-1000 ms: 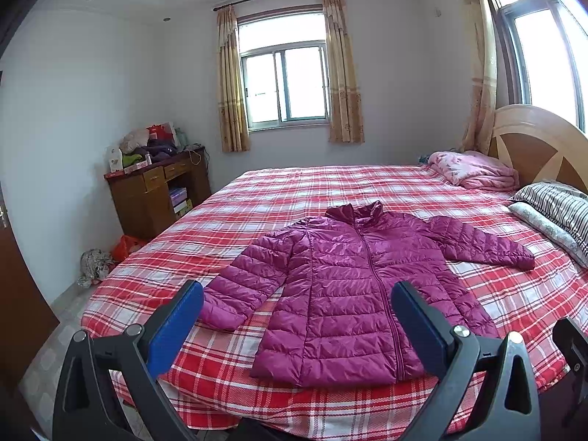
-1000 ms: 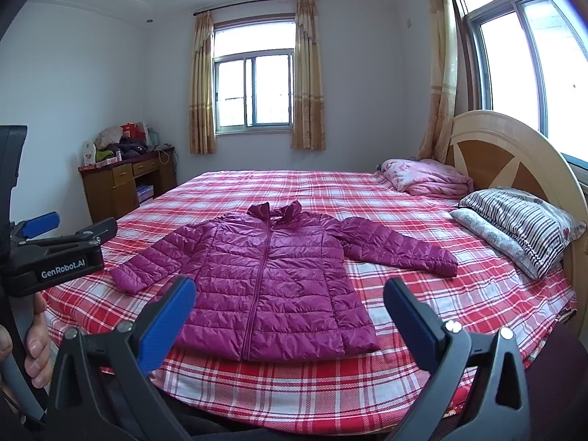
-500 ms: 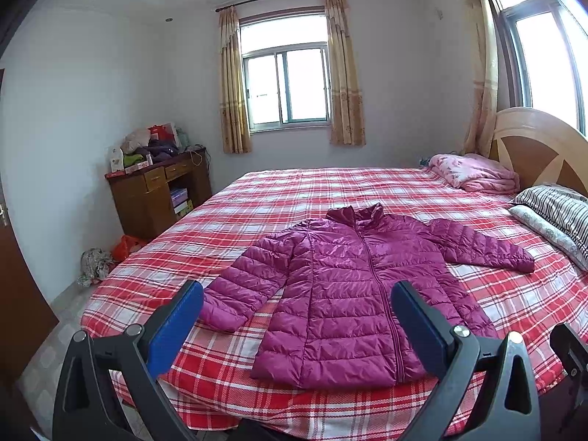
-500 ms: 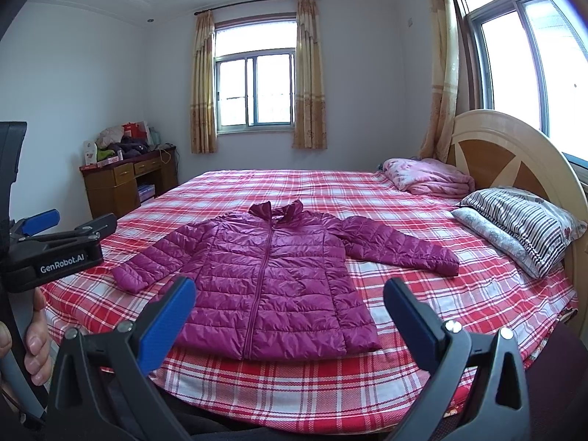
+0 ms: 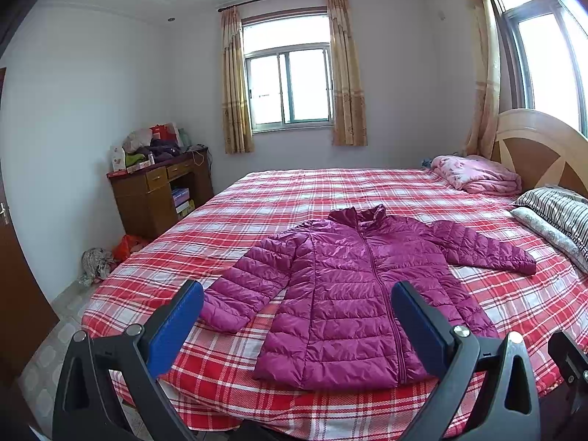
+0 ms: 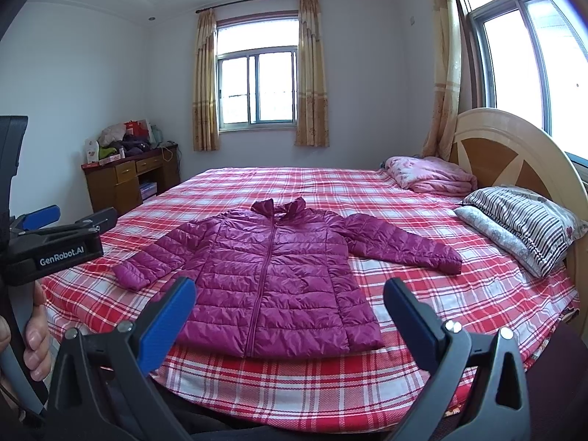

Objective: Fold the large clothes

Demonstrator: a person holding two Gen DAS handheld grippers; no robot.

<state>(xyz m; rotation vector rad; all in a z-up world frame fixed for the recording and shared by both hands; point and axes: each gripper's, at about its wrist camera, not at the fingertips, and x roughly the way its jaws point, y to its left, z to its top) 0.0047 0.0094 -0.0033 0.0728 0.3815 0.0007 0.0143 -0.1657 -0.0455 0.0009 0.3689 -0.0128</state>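
Note:
A magenta quilted puffer jacket [image 5: 352, 286] [image 6: 272, 279] lies flat and zipped on the red plaid bed [image 5: 330, 191] [image 6: 294, 191], collar toward the window, both sleeves spread outward. My left gripper [image 5: 296, 312] hovers open before the bed's near edge, short of the jacket's hem, with nothing between its blue pads. My right gripper [image 6: 288, 308] is likewise open and empty, facing the hem from a little further right. In the right wrist view the left gripper's body [image 6: 55, 242] shows at the left edge, held by a hand [image 6: 33, 345].
A folded pink blanket [image 5: 477, 174] [image 6: 430, 174] and striped pillows [image 5: 558, 213] [image 6: 522, 220] lie by the wooden headboard [image 6: 514, 154] on the right. A cluttered wooden desk [image 5: 158, 191] [image 6: 128, 176] stands at the left wall, with bags [image 5: 110, 253] on the floor beside it.
Both views have shifted only slightly; the jacket sits a touch lower in the left wrist view. The jacket itself has not moved and both grippers stay open.

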